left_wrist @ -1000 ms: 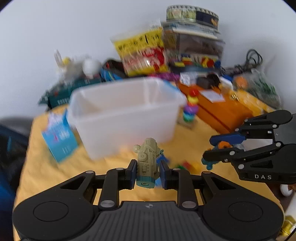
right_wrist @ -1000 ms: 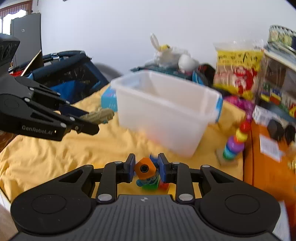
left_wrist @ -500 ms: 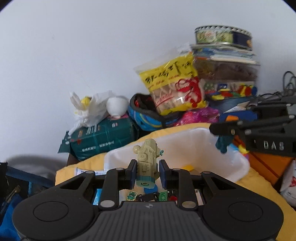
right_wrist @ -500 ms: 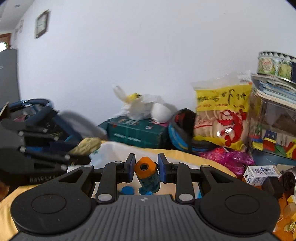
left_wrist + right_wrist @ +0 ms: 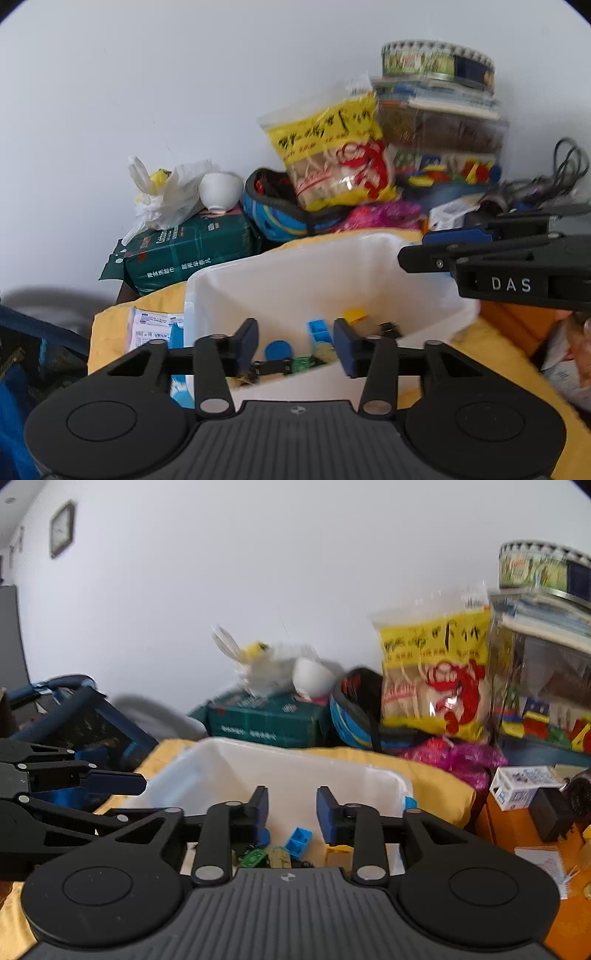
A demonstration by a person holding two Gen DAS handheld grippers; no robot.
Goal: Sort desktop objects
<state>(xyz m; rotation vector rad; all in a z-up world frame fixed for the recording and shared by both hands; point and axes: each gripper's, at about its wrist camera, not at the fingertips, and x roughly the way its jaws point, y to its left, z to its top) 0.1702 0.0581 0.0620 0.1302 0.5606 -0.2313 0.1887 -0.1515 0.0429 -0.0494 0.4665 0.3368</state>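
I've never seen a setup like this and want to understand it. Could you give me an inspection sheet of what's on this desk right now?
Surface: yellow cloth covers the table.
Job's things: white bin holds small toys, among them a blue block and a yellow block.
Clutter: snack bag, green box, white bowl, round tin, helmet.
Grippers: left tool and right tool both open, empty, over the bin.
Cables: black cords at far right.
Surroundings: white wall, wall clock.
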